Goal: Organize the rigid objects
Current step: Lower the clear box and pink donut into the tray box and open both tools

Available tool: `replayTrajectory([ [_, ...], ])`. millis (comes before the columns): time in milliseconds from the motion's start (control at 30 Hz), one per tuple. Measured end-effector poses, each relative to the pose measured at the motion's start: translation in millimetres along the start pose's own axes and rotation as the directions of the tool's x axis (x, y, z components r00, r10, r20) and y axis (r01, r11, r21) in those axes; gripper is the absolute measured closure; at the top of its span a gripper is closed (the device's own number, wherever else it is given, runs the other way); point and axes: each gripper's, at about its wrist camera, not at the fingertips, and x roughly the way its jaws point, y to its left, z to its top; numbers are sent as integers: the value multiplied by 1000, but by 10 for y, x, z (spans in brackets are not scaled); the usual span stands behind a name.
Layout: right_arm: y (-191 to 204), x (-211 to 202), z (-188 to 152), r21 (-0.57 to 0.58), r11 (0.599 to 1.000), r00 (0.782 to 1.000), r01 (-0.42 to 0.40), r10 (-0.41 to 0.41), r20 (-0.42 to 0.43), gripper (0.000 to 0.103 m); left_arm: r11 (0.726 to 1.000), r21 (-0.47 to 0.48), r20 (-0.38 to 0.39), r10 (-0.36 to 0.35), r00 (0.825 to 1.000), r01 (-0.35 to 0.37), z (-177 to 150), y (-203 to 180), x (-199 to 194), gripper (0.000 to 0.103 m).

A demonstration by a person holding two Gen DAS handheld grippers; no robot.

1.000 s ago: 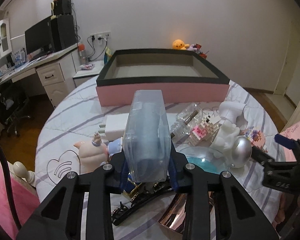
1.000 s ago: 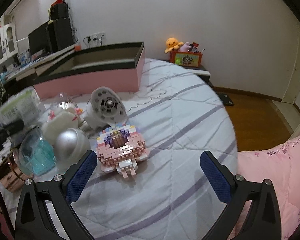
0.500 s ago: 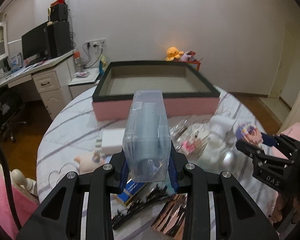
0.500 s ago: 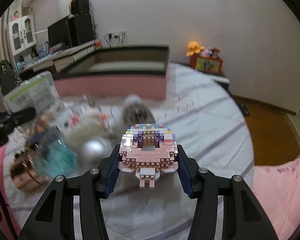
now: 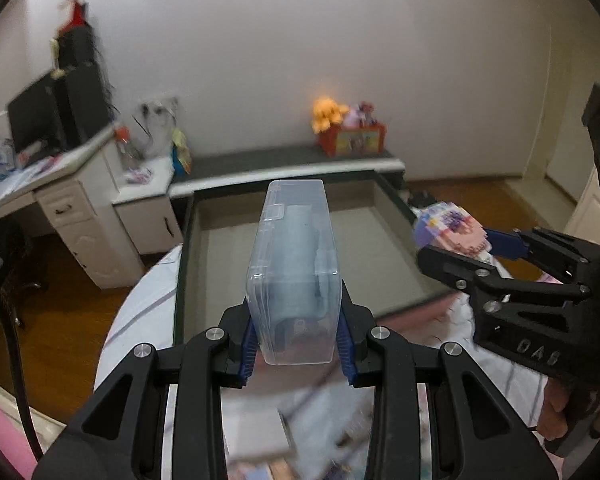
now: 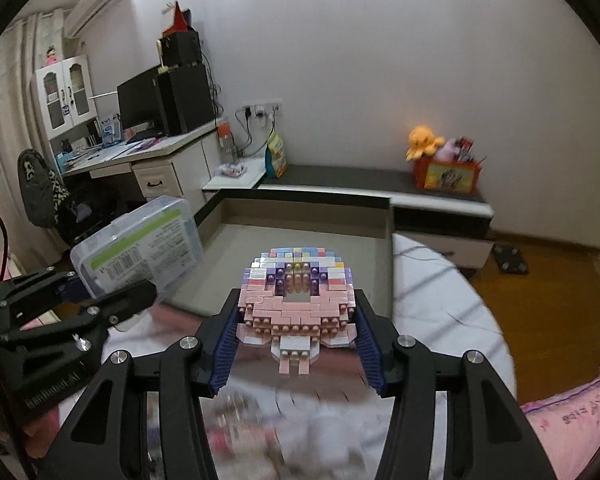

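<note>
My left gripper (image 5: 296,344) is shut on a clear plastic case (image 5: 294,272) and holds it in the air over the near edge of the open pink box (image 5: 380,256). My right gripper (image 6: 296,336) is shut on a pink and purple brick-built model (image 6: 298,300), raised over the same box (image 6: 364,252). The right gripper and its model (image 5: 452,228) show at the right of the left wrist view. The left gripper and its case (image 6: 140,248) show at the left of the right wrist view. The box's grey inside looks bare.
The box sits on a round bed with a striped sheet (image 6: 452,304). Loose objects below the grippers are blurred. A desk with a monitor (image 6: 140,104) stands at the left. A low shelf with an orange plush (image 6: 424,142) runs behind the box.
Both grippers have risen and moved forward over the box. The right gripper was open a second ago and has since shut on the brick model and lifted it.
</note>
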Motion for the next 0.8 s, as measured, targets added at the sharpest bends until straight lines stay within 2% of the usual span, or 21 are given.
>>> replayTrajectory([
  [67,26,234,148,2,1000,999,10,-10,-40,50,1000,-11,-64,-8,998,7,156,110,306,70],
  [133,43,516,251,5,1000,995,10,-10,-97,50,1000,-28,-151,-8,989,4,250,224,661,70],
  [200,26,829,302,27,1000,985,5,0,-174,50,998,-56,-241,-17,970,3,281,333,989,70],
  [300,-30,1231,306,53,998,960,26,-10,-281,50,998,-54,-299,-1,954,-16,257,375,1251,70],
  [333,-59,1381,293,70,997,946,36,-11,-325,50,999,-50,-308,0,951,-16,240,351,1294,70],
  [500,-212,1758,236,134,988,907,78,-15,-420,49,999,-32,-364,9,931,-22,227,293,1476,69],
  [600,-215,1735,232,132,988,912,79,-18,-411,48,999,-13,-360,37,932,-45,221,282,1493,67],
  [700,-169,1740,219,104,990,907,95,-43,-419,47,998,-4,-351,55,935,-61,221,285,1454,64],
  [800,-181,1626,254,114,990,921,87,-36,-389,46,998,-26,-321,53,945,-65,237,322,1300,54],
])
